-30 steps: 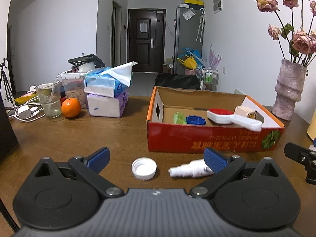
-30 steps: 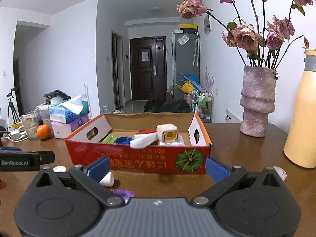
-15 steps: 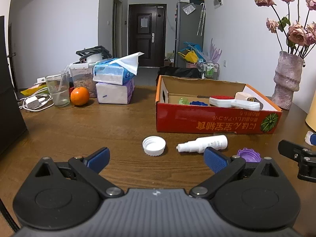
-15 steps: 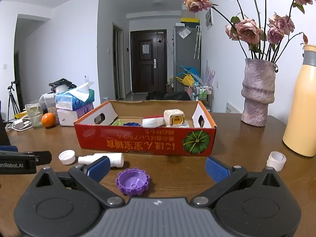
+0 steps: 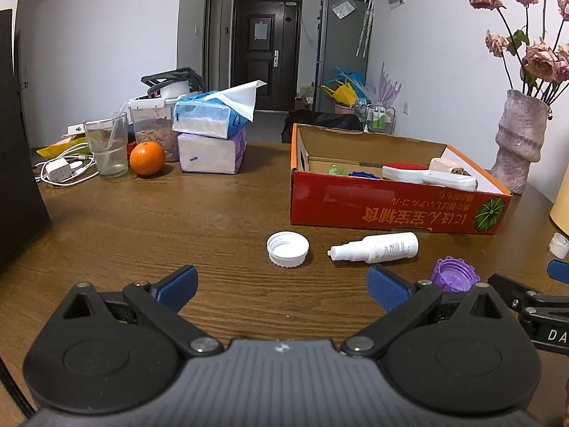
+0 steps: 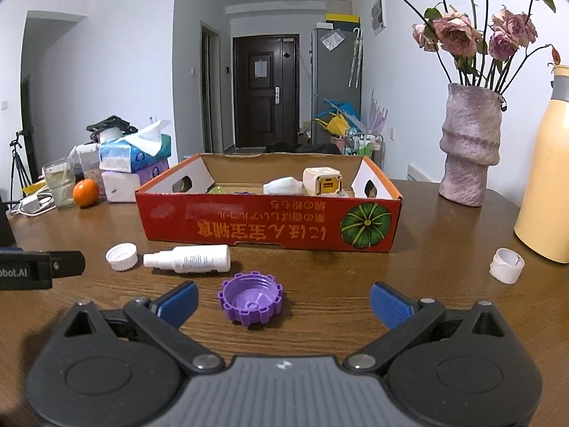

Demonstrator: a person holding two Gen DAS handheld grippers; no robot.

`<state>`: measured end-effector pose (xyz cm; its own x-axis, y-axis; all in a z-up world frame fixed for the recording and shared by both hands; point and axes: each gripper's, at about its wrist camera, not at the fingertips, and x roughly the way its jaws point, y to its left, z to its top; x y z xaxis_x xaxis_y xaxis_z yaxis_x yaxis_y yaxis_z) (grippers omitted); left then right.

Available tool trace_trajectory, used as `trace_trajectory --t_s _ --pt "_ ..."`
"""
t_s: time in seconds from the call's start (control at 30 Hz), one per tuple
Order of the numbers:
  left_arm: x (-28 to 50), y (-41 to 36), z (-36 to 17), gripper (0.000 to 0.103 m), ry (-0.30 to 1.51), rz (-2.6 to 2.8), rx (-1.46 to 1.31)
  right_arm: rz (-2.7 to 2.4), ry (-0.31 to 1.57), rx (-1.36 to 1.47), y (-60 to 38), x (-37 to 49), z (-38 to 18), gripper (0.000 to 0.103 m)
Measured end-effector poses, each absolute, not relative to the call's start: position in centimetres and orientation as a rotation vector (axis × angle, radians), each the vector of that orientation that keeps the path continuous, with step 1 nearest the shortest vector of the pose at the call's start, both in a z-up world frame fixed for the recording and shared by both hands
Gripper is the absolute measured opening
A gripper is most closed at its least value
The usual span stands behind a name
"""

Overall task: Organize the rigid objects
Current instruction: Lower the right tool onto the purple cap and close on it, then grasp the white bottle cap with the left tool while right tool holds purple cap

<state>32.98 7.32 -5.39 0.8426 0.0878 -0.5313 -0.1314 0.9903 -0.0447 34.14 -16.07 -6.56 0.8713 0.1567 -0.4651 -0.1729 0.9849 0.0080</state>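
A red cardboard box (image 5: 391, 206) (image 6: 270, 220) holds several small items, among them a white brush and a cream cube. In front of it on the wooden table lie a white cap (image 5: 288, 249) (image 6: 122, 257), a white spray bottle (image 5: 377, 248) (image 6: 190, 258) on its side and a purple cap (image 5: 455, 279) (image 6: 250, 298). A small white cap (image 6: 506, 265) (image 5: 559, 245) lies to the right. My left gripper (image 5: 282, 286) is open and empty, short of the white cap. My right gripper (image 6: 284, 300) is open and empty, just behind the purple cap.
At the back left stand stacked tissue packs (image 5: 213, 135), an orange (image 5: 147, 158), a glass (image 5: 106, 149), a food jar and a charger with cable. A vase with dried roses (image 6: 469, 149) and a yellow bottle (image 6: 547, 178) stand at the right.
Both grippers have pulled back from the box toward the table's near edge. The caps and spray bottle now lie further ahead of the fingers. Both stay open and empty.
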Motion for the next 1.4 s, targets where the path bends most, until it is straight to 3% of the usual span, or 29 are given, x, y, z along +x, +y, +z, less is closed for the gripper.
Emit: trace_trajectory --t_s 0.53,0.83,0.9,1.4 --pt "34.5 8.6 -6.2 0.103 0.602 0.137 -0.106 0.177 0.562 -0.061 -13.9 38.3 -8.6 0.088" --pt "35.4 9.0 -6.8 0.103 0.624 0.133 -0.113 0.203 0.613 -0.057 -12.8 40.6 -9.4 0.068" --pt "35.7 9.1 -6.8 0.103 0.625 0.135 -0.112 0.213 0.624 -0.053 -12.8 40.8 -9.5 0.053" --pt "38.6 9.6 -8.0 0.103 0.668 0.135 -0.091 0.166 0.578 -0.012 -13.8 40.3 -9.0 0.053"
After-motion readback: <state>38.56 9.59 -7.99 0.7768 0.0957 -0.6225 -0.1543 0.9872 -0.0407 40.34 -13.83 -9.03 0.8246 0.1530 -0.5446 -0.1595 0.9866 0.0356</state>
